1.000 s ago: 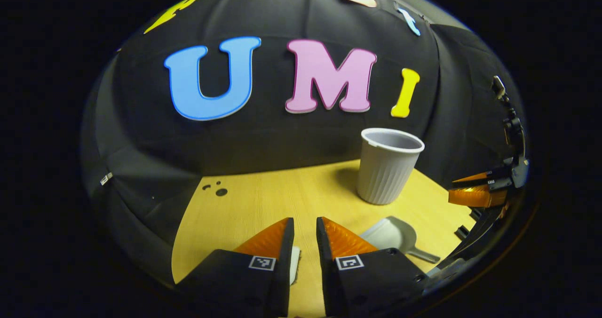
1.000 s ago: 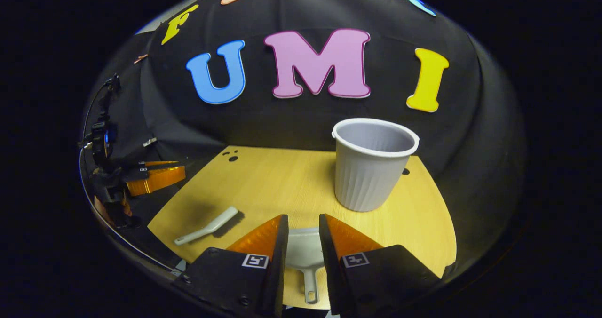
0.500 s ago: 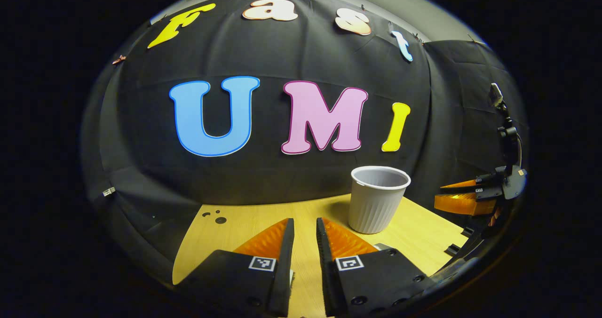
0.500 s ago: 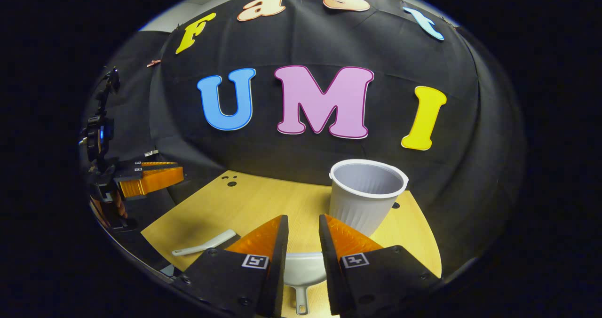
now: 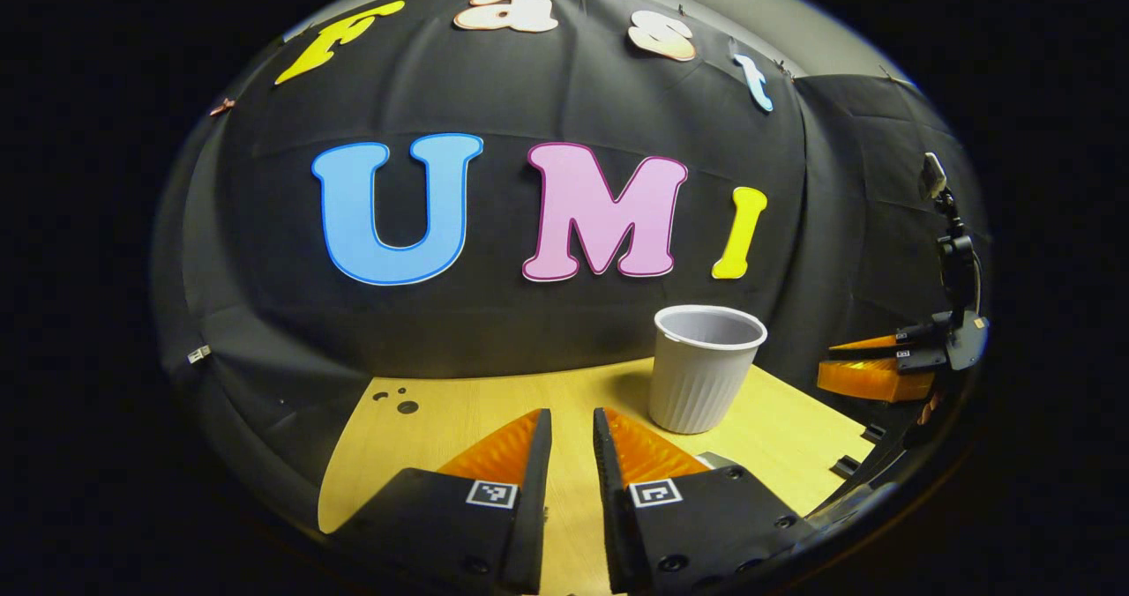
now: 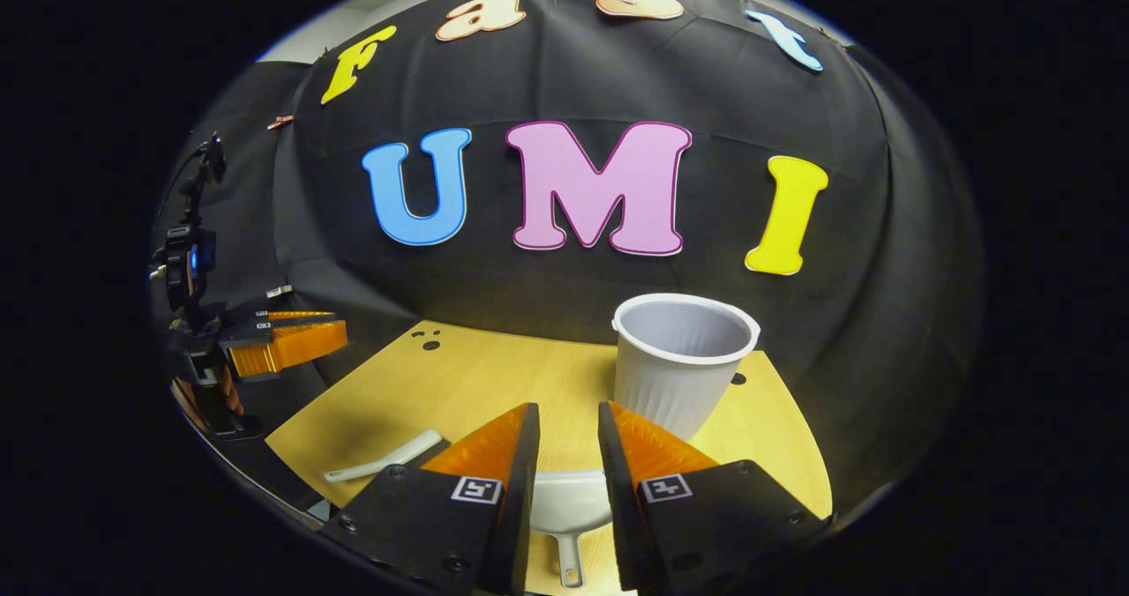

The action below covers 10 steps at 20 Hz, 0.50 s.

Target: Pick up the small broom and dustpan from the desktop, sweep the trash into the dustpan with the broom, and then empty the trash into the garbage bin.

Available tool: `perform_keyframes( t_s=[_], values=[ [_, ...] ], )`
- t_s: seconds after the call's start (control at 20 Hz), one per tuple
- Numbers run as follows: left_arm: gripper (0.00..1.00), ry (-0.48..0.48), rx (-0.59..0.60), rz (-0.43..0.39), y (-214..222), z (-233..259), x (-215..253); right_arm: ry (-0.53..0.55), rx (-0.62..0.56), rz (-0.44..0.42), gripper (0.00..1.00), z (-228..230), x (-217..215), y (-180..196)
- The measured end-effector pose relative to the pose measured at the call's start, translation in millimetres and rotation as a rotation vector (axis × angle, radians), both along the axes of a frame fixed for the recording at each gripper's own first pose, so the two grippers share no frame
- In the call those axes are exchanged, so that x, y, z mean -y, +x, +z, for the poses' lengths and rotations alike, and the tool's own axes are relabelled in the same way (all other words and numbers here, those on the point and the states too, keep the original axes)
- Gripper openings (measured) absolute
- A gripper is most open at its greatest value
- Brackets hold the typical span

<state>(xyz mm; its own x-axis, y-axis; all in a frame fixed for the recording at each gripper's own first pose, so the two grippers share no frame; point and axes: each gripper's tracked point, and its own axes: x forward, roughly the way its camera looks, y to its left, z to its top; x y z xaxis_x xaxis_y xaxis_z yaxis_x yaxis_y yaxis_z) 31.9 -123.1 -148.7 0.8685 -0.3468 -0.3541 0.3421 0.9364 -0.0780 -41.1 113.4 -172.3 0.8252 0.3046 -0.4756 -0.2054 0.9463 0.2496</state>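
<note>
Holding both tools above the desktop (image 6: 494,384), I have nothing gripped yet. My right gripper (image 6: 567,420) has its fingers parted by a narrow gap with only air between them; the dustpan (image 6: 569,508) lies on the wood right below and behind them, pan forward and handle pointing back toward me. My left gripper (image 5: 571,424) is likewise just slightly open and empty, with bare wood showing through the gap. In the right gripper view I can see that left gripper (image 6: 291,342) off at the left edge, raised above the table, and the small broom (image 6: 384,458) lying flat near the front left edge, untouched. The garbage bin (image 6: 684,358) stands upright toward the back right, apart from both tools, and looks empty from the part of its inside I can see. I can't make out any trash on the surface. So I judge the task is at its very start: both pickups, the sweeping and the emptying are all left to do.
</note>
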Motion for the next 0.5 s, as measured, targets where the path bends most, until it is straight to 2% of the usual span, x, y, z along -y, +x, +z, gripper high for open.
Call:
perform_keyframes(
  t_s=[0.5],
  values=[
    [0.32,0.012,0.0,-0.014,-2.4,-5.8,4.9,0.0,-0.002,-0.012,0.42,0.8,0.8,0.1]
  ],
)
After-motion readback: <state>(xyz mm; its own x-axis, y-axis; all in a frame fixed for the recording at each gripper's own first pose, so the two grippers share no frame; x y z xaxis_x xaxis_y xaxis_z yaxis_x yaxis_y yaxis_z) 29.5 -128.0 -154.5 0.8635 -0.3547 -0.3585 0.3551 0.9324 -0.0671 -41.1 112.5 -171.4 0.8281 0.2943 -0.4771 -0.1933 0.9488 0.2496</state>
